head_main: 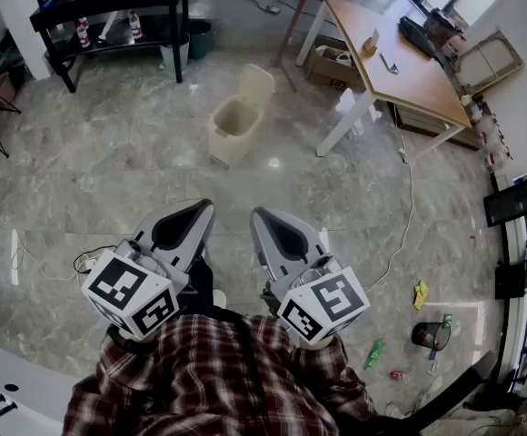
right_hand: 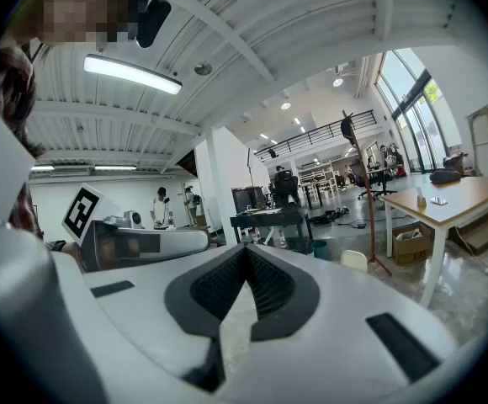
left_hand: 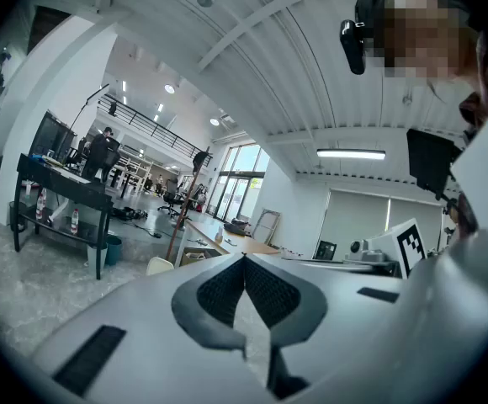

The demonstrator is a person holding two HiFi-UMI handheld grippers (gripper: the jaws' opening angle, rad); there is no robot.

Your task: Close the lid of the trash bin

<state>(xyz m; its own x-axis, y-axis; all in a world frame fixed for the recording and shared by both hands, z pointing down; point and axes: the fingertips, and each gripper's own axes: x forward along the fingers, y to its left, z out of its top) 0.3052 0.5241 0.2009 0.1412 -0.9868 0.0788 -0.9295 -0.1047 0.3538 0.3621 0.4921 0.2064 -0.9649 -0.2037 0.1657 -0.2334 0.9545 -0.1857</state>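
Observation:
A cream trash bin [head_main: 234, 125] stands on the marble floor well ahead of me, its lid [head_main: 256, 85] tipped up and open at the back. Only the lid's top edge [left_hand: 160, 265] shows in the left gripper view, and it peeks over the jaw as a pale shape [right_hand: 353, 261] in the right gripper view. My left gripper [head_main: 203, 206] and right gripper [head_main: 258, 214] are held side by side close to my body, far short of the bin. Both are shut with nothing between the pads [left_hand: 224, 293] [right_hand: 271, 286].
A wooden table [head_main: 400, 62] with white legs stands right of the bin, a cardboard box [head_main: 332, 62] under it. A black table [head_main: 109, 3] and a teal bucket [head_main: 198, 36] are at the back left. Cables [head_main: 400, 234] and litter [head_main: 427, 334] lie on the floor at the right.

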